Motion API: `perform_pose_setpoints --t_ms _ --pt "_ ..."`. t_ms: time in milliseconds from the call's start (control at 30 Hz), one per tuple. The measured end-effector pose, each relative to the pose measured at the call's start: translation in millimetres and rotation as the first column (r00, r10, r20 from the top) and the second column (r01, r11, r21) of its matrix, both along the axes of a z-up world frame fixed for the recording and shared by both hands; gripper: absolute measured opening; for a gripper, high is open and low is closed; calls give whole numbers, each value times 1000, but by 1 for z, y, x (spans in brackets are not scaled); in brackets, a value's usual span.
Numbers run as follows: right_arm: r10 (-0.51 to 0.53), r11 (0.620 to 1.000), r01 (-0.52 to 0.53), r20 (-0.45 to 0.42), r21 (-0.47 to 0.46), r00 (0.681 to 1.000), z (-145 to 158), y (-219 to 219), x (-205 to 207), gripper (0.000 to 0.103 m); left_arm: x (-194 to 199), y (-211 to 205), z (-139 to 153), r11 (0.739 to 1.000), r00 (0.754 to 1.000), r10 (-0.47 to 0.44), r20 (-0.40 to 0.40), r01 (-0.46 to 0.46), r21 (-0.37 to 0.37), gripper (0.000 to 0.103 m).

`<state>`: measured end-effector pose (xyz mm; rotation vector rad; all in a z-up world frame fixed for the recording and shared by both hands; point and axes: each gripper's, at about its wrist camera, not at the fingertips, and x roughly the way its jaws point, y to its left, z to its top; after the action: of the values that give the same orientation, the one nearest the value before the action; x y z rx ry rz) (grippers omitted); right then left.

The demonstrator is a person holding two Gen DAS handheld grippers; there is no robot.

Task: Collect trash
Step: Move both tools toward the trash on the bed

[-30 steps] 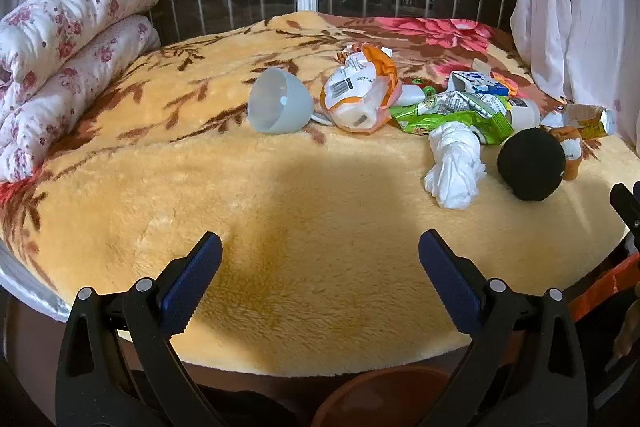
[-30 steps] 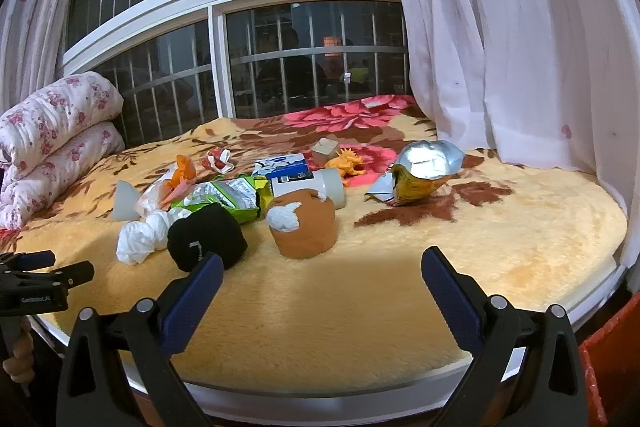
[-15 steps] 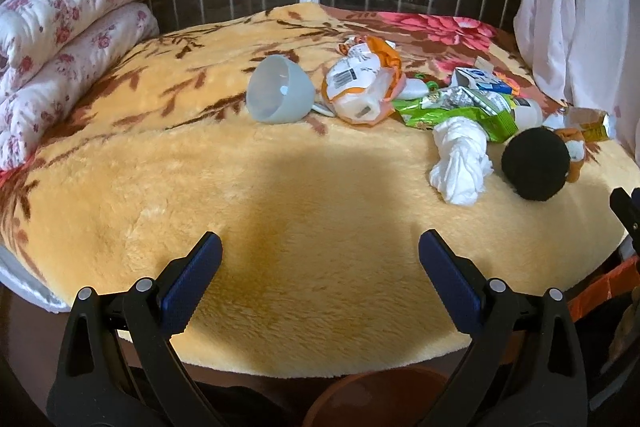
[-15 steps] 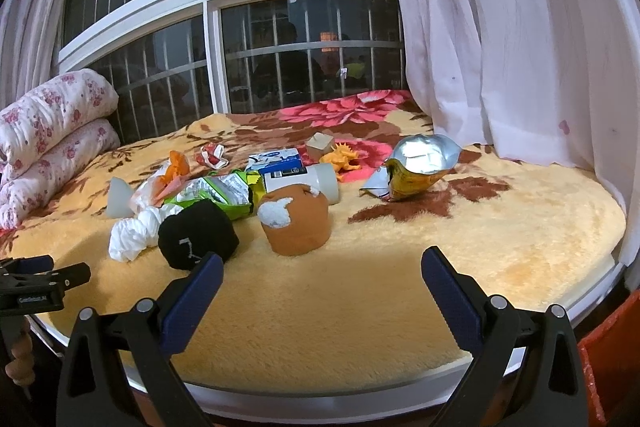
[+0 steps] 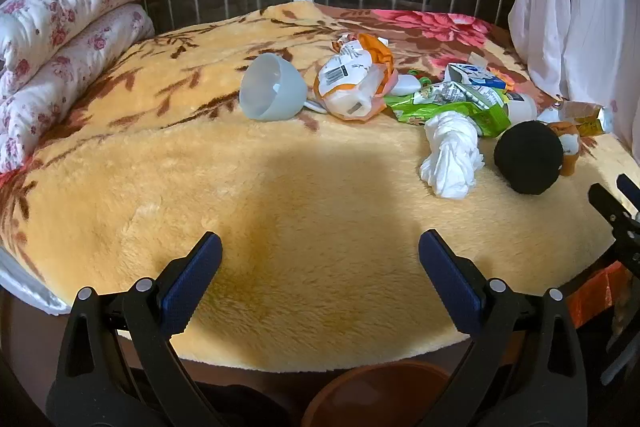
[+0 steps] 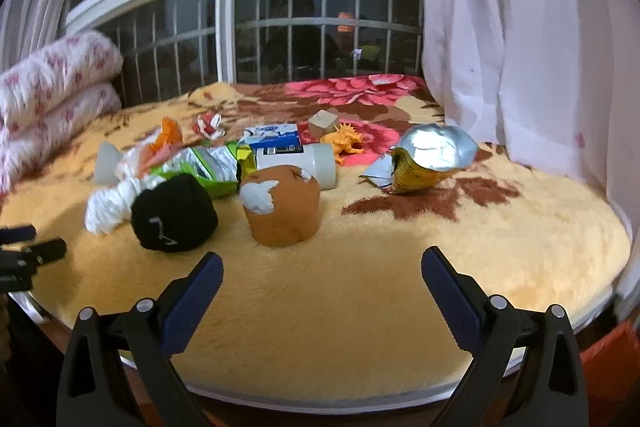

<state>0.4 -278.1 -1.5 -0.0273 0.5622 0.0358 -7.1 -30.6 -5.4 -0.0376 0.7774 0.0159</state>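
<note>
Trash lies scattered on a yellow plush blanket (image 5: 320, 227): a translucent plastic cup (image 5: 272, 93) on its side, an orange and white wrapper (image 5: 352, 83), a green snack bag (image 5: 452, 103), a white crumpled tissue (image 5: 450, 155), a silver-lined chip bag (image 6: 428, 159), a blue and white carton (image 6: 274, 139) and a white bottle (image 6: 312, 163). A black sock ball (image 6: 174, 213) and a brown sock ball (image 6: 282, 205) lie among them. My left gripper (image 5: 320, 275) is open and empty over the front edge. My right gripper (image 6: 320, 287) is open and empty, just in front of the brown sock ball.
A rolled floral quilt (image 5: 60, 27) lies at the left. A barred window (image 6: 280, 39) and a white curtain (image 6: 520, 47) stand behind the bed. An orange toy (image 6: 346, 143) and a small cube (image 6: 324, 123) lie at the back. A brown bin rim (image 5: 380, 399) shows below.
Both grippers have moved forward toward the bed, so the objects look nearer. Both stay open. Nothing on the blanket has moved.
</note>
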Motion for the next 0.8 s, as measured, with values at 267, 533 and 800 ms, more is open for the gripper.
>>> perform_pose_setpoints --t_ms 267,533,800 --pt "38 999 -38 15 12 999 5 -1 18 98 3 -2 -2 1000 1000 -17 -7 17 0 96" --pt "15 999 -17 45 36 999 4 0 23 98 4 -7 -3 999 1000 -24 0 24 31 96" --pt "13 999 -15 47 49 999 4 0 26 98 4 -8 -3 999 1000 -25 -1 25 30 96"
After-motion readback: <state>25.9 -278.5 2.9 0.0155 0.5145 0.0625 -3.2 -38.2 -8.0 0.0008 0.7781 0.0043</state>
